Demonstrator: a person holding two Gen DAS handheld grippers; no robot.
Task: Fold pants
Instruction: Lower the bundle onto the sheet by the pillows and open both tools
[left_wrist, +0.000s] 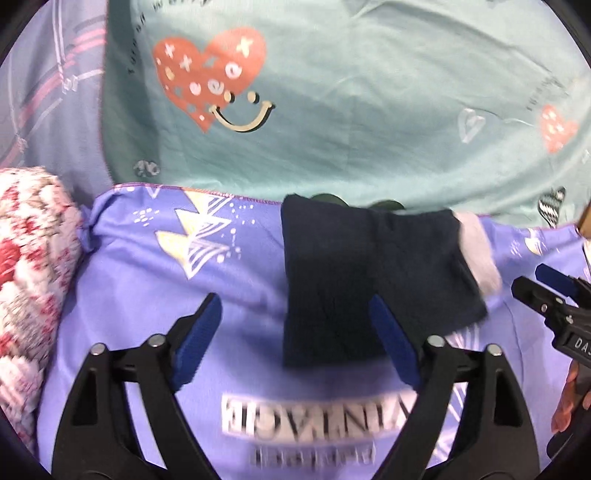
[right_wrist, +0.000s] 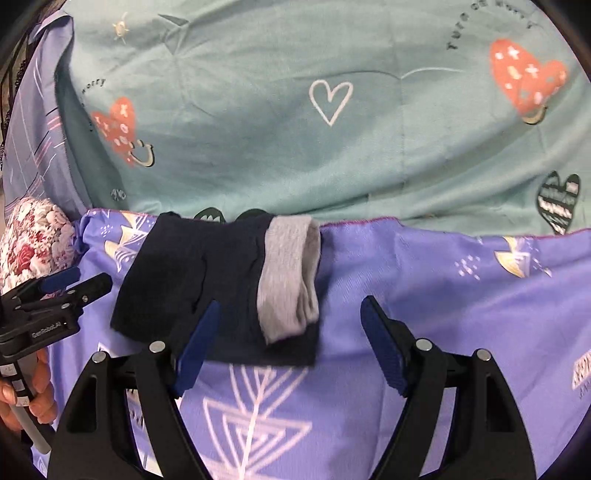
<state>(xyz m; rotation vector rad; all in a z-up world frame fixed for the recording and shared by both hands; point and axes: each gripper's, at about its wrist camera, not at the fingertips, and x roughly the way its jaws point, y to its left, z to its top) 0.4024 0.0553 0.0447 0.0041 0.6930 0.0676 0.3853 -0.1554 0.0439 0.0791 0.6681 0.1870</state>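
One pair of dark navy pants (right_wrist: 218, 291) lies folded into a compact bundle on the purple printed cloth (right_wrist: 424, 280), its grey waistband (right_wrist: 290, 277) turned up on the right side. The left claw (left_wrist: 295, 325) hangs wide apart, empty, its right finger over the bundle's near edge. The right claw (right_wrist: 291, 328) is spread wide too, gripping nothing, left finger over the pants. Behind: one mint bedsheet (right_wrist: 258, 147) with hearts. At left, one floral cushion (left_wrist: 29, 258). No containers in sight.
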